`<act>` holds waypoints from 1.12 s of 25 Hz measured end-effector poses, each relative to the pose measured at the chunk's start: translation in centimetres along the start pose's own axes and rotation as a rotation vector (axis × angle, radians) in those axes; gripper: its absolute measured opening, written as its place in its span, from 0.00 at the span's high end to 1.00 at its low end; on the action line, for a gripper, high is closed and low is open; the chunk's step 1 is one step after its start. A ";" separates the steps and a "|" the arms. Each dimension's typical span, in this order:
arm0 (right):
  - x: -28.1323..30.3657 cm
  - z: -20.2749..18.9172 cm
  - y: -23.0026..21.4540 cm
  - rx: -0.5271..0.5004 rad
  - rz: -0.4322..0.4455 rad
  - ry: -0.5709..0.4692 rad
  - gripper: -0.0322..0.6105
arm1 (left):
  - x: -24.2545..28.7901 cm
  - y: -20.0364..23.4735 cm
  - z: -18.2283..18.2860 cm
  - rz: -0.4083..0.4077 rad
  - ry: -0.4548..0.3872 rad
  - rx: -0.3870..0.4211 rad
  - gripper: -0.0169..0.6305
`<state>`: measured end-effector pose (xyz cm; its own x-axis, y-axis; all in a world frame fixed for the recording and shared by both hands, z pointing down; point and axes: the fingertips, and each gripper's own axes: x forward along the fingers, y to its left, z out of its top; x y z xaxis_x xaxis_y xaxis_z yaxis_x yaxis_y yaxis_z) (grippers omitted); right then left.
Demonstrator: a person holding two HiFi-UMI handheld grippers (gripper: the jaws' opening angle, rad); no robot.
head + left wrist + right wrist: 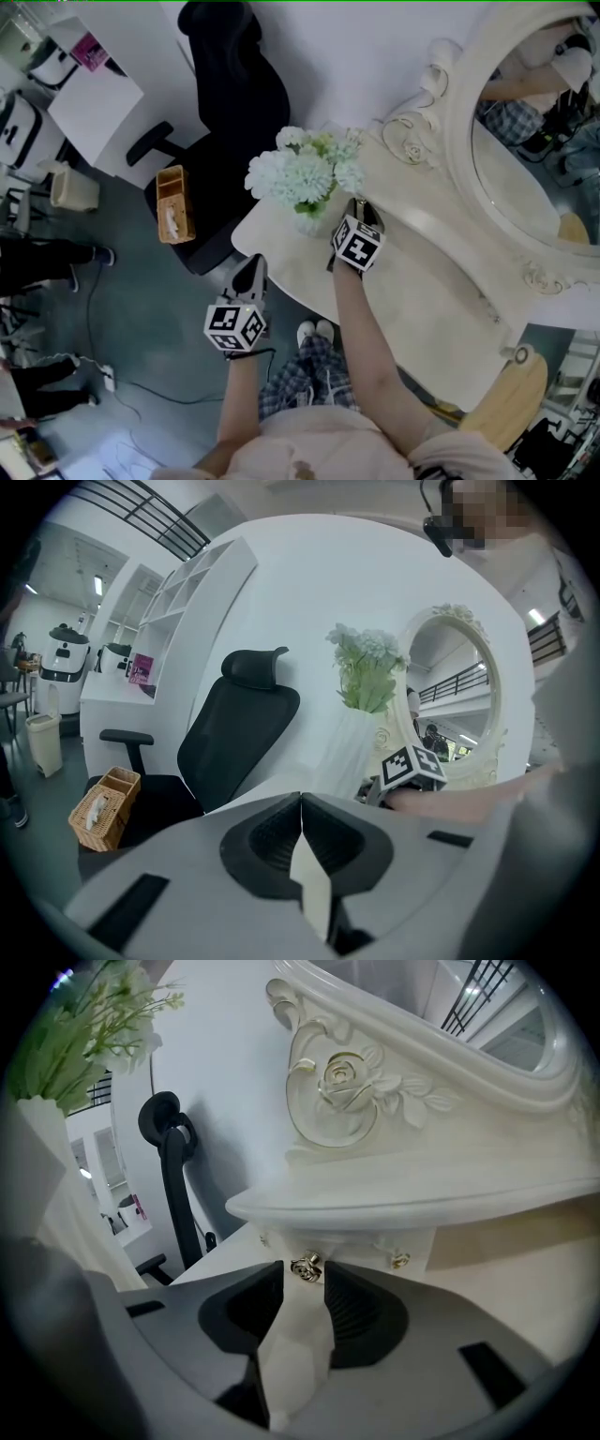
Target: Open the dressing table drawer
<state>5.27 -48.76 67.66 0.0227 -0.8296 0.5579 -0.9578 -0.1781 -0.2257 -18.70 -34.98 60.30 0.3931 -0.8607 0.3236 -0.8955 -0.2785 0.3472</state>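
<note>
The cream dressing table bears a small drawer under a carved shelf, seen close in the right gripper view. A gold rose-shaped knob sits on the drawer's front, and a second small knob lies to its right. My right gripper points at the first knob, which stands at the mouth of the jaws with a thin gap on each side. In the head view this right gripper is over the table top beside the flowers. My left gripper hangs off the table's left edge, shut and holding nothing.
A white vase of pale flowers stands on the table just left of the right gripper. The oval mirror rises at the right. A black office chair and a wicker tissue box are to the left, and a wooden stool below right.
</note>
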 end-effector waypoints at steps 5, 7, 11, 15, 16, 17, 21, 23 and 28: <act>0.1 0.1 -0.2 0.006 -0.005 0.003 0.78 | -0.1 0.0 -0.1 -0.002 0.002 -0.006 0.93; 0.1 0.1 -0.3 0.012 -0.008 0.003 0.79 | -0.1 -0.1 -0.1 -0.004 0.003 -0.006 0.93; -0.2 -0.2 0.1 0.001 -0.002 0.001 0.79 | -0.3 -0.2 -0.3 -0.004 0.005 -0.006 0.93; -0.8 -0.7 0.6 0.003 0.006 0.000 0.79 | -0.7 -0.3 -0.3 -0.006 0.002 -0.005 0.93; -0.9 -0.8 0.6 0.005 0.009 0.001 0.79 | -0.8 -0.2 -0.3 -0.005 0.001 -0.005 0.93; -1.0 -0.9 0.7 0.006 0.013 0.002 0.79 | -0.9 -0.2 -0.3 -0.003 0.001 -0.005 0.93; -1.6 -1.6 1.3 0.004 0.033 0.007 0.79 | -1.3 -0.1 -0.5 0.005 -0.001 -0.009 0.93; -2.0 -1.8 1.4 0.003 0.039 0.009 0.79 | -1.5 -0.2 -0.5 0.004 -0.003 -0.011 0.93; -2.7 -2.6 2.0 -0.002 0.055 0.016 0.80 | -1.9 -0.3 -0.4 0.004 -0.007 -0.009 0.93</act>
<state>2.55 -45.50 67.73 -0.0350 -0.8293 0.5577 -0.9579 -0.1312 -0.2553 -19.07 -33.07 59.96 0.3877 -0.8649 0.3187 -0.8952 -0.2708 0.3540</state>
